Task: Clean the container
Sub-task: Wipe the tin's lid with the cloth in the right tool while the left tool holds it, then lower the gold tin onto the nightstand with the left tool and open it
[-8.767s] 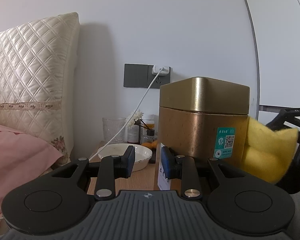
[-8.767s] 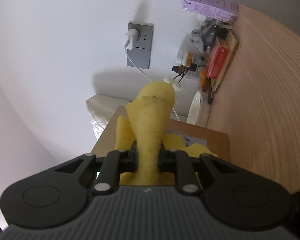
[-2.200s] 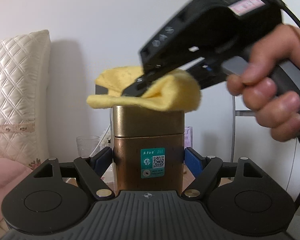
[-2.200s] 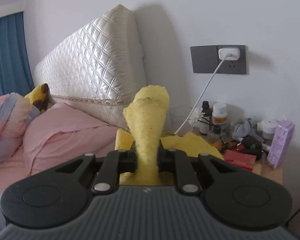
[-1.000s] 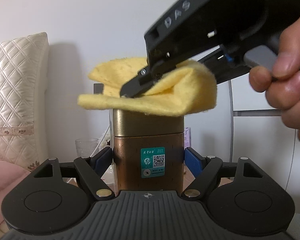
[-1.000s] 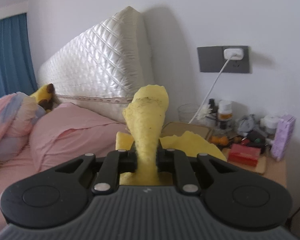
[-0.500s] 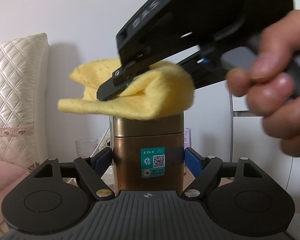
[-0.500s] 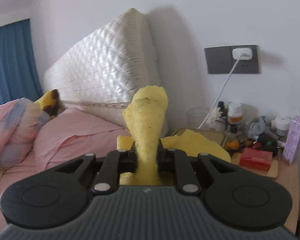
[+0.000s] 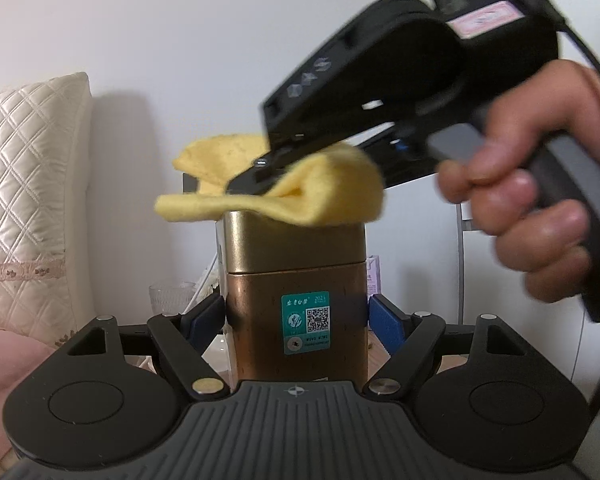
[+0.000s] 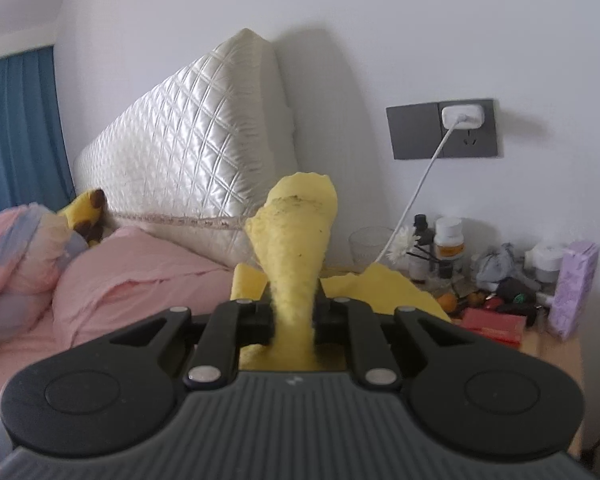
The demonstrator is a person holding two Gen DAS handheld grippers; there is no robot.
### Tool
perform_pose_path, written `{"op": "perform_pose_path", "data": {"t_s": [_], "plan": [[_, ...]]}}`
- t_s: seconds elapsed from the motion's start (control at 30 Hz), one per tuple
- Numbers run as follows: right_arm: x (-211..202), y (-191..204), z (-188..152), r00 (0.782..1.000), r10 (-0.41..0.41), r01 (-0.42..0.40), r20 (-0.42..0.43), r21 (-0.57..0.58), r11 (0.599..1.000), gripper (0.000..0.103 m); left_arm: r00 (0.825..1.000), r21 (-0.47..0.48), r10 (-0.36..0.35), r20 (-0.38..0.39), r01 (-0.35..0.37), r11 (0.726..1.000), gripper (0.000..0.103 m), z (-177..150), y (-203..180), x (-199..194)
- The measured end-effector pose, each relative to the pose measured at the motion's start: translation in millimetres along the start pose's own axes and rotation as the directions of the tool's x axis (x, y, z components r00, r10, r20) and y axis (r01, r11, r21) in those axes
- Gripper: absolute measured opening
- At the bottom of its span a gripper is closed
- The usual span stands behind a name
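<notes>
Currently wiping lid of gold tin (image 9: 296,312) with yellow cloth (image 9: 292,200). Risk as I judge it: sideways drag from cloth could tilt or twist tin, or pop lid loose. Left fingers (image 9: 296,322) spread wide, clamping tin sides, tin upright between them. Right fingers (image 10: 293,312) pressed nearly together, pinching cloth fold, cloth resting on lid.
</notes>
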State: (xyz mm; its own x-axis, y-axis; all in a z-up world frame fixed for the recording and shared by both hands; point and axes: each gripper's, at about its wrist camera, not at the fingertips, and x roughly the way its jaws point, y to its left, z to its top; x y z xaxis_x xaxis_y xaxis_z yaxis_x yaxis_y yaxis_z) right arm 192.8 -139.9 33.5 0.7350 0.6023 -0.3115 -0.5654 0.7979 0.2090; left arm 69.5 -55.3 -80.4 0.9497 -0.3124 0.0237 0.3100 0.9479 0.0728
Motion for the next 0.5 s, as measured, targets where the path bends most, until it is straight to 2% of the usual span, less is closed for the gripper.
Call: {"op": "perform_pose_path", "data": {"t_s": [0.2, 0.27, 0.37, 0.5], "plan": [[-0.4, 12.3, -2.4, 0.999, 0.051, -0.051, -0.012, -0.019, 0.999, 0.017, 1.0, 0.001, 0.012, 0.009, -0.012, 1.0, 0.081, -3.3, -13.1, -11.5], [-8.7, 17.5, -1.9, 0.999, 0.034, -0.036, -0.028, -0.06, 0.998, 0.017, 1.0, 0.001, 0.015, 0.01, -0.015, 1.0, 0.081, -4.2, -16.8, -12.2], [-23.6, 14.1, 0.4, 1.0, 0.006, -0.008, -0.03, -0.059, 0.998, 0.016, 1.0, 0.001, 0.021, 0.011, -0.021, 1.0, 0.081, -4.6, -22.4, -13.4], [-53.0, 1.8, 4.9, 0.999, -0.036, 0.037, 0.04, -0.029, 0.999, 0.017, 1.0, 0.003, 0.028, 0.012, -0.028, 1.0, 0.081, -5.1, -22.9, -12.5]]}}
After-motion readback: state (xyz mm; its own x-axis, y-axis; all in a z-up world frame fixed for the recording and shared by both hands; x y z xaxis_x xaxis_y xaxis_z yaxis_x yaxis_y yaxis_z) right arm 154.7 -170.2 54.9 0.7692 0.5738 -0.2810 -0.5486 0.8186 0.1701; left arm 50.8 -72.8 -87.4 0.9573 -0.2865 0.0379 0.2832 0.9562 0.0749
